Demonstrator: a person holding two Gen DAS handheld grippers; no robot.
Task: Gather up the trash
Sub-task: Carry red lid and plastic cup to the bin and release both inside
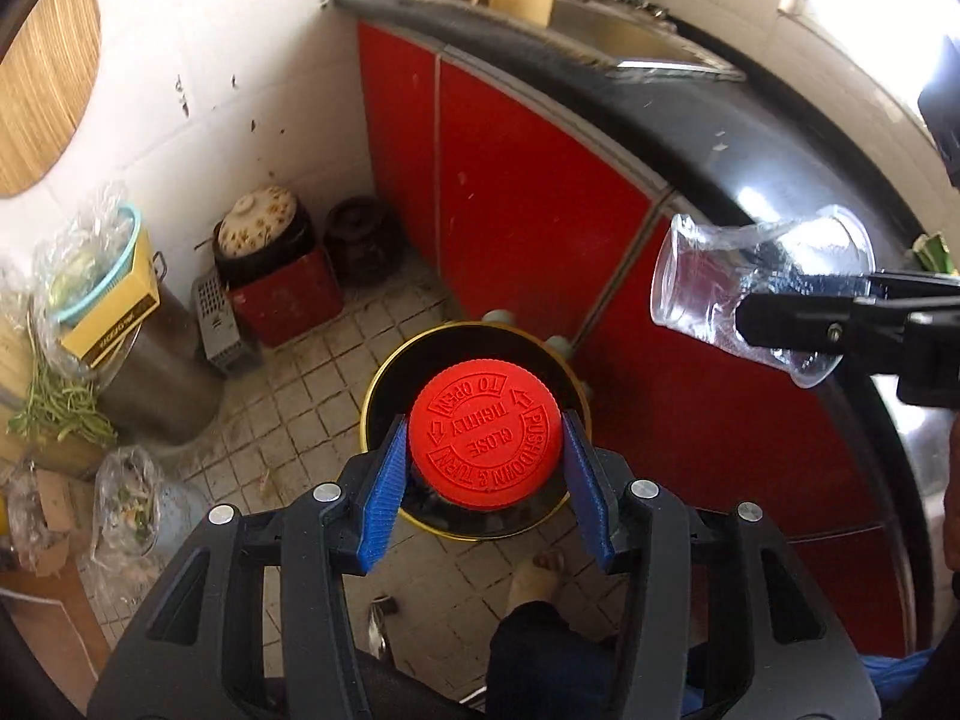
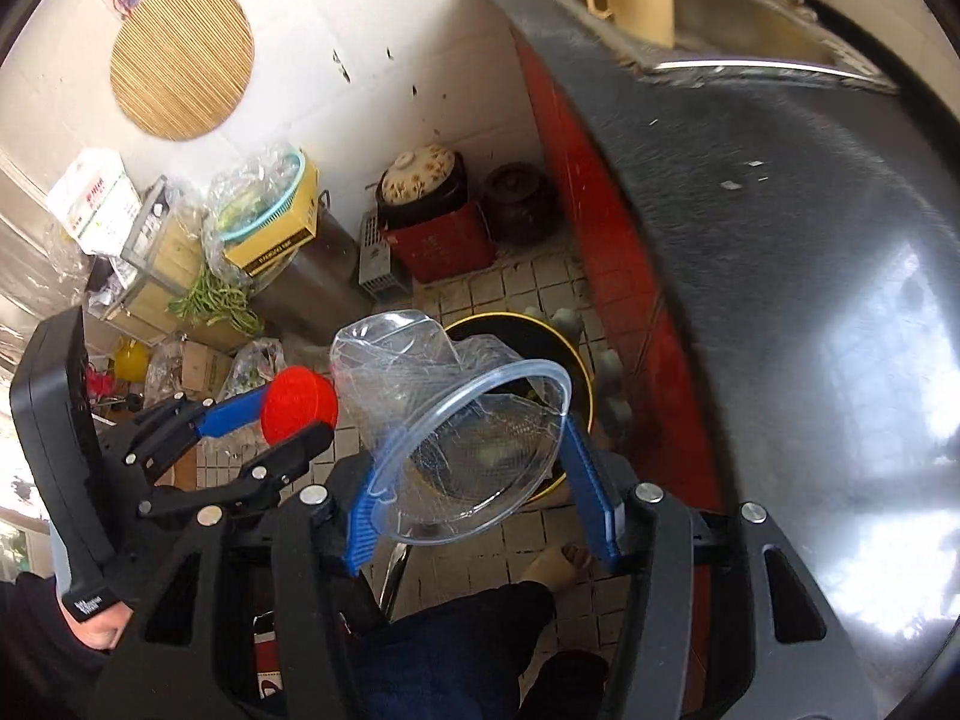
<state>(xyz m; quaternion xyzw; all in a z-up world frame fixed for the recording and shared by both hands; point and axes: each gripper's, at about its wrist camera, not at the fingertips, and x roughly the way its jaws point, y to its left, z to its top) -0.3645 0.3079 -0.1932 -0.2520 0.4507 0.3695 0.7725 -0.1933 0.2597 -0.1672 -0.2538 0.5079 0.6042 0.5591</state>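
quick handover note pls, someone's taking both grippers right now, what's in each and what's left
Left gripper: shut on the red cap, held right over the black bin on the floor.
Right gripper: shut on the crumpled clear plastic cup, also above the bin, by the red cabinet.
Done: both pieces picked up and brought to the bin.
Left: open each gripper so the cap and cup drop in, then look for more trash.

I count one red ribbed plastic cap (image 1: 485, 433), one crushed clear plastic cup (image 2: 447, 420), one black gold-rimmed round bin (image 1: 384, 384), and my two grippers.
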